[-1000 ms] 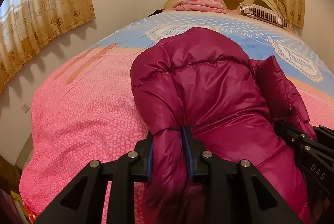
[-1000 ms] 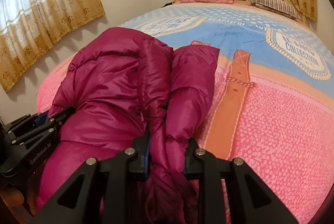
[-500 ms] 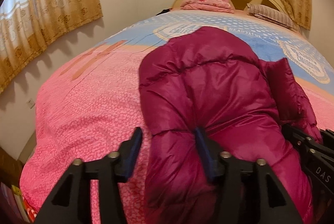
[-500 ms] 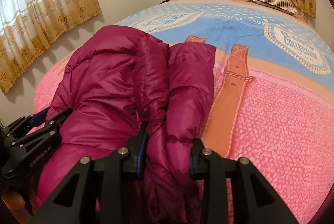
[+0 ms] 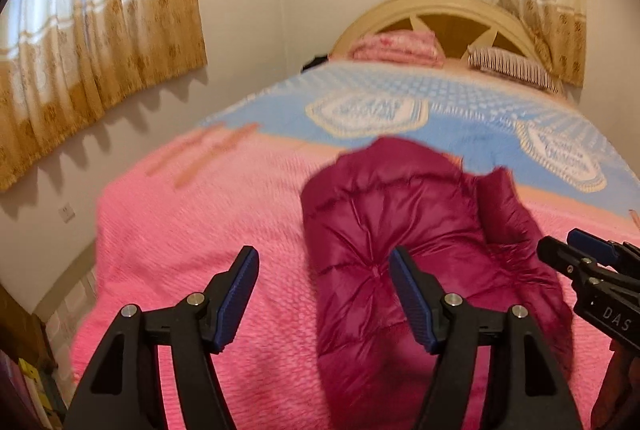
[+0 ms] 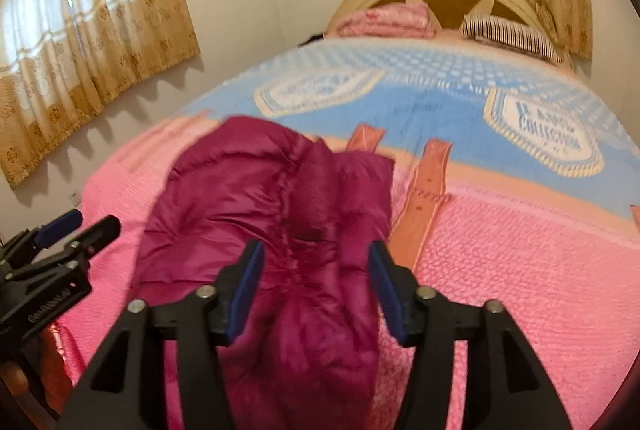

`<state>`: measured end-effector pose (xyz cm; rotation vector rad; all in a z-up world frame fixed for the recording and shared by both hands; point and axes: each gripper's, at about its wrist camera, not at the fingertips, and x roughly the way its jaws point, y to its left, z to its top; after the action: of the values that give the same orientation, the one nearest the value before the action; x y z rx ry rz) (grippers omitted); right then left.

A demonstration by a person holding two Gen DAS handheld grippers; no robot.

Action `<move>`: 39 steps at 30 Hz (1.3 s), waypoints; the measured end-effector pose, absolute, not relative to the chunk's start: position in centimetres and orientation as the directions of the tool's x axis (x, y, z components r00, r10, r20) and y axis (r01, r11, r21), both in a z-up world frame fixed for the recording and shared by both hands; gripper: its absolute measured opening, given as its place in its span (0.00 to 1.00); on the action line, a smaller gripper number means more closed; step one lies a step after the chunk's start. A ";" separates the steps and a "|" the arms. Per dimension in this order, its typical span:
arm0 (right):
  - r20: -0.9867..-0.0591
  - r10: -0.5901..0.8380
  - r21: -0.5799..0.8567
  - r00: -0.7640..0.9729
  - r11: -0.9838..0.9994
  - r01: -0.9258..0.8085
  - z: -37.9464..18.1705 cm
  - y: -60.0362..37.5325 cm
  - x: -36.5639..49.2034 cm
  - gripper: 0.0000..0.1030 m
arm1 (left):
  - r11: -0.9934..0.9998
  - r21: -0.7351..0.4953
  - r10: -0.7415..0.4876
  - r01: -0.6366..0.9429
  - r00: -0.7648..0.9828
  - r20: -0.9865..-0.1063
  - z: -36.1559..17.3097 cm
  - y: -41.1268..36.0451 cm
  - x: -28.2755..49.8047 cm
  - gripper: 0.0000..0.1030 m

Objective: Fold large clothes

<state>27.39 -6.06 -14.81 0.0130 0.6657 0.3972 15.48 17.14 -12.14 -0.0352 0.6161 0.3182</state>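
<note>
A magenta puffer jacket (image 5: 404, 238) lies folded into a long bundle on the pink and blue bedspread (image 5: 192, 230); it also shows in the right wrist view (image 6: 272, 213). My left gripper (image 5: 324, 274) is open and empty, above the jacket's near left edge. My right gripper (image 6: 316, 266) is open and empty, above the jacket's near right part, and shows at the right edge of the left wrist view (image 5: 580, 254). The left gripper shows at the left edge of the right wrist view (image 6: 76, 226).
The bed's headboard (image 5: 448, 17) is at the far end with a folded pink blanket (image 5: 396, 45) and a striped pillow (image 5: 516, 67). Curtains (image 5: 92, 45) hang on the left wall. The bed's left edge drops off near the wall.
Both grippers opened, let go of the jacket and pulled back and up. The jacket now rests on the bed by itself.
</note>
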 end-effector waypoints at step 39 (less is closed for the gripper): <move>-0.486 0.382 0.084 0.786 0.916 -0.393 -10.0 -6.3 21.3 0.63 | 0.951 0.010 0.277 -0.310 0.834 -0.477 -6.3 17.7 10.5 0.71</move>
<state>21.32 -6.29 -10.04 -0.0224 0.5196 0.4177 10.46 17.71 -6.31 -0.0692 0.4952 0.3111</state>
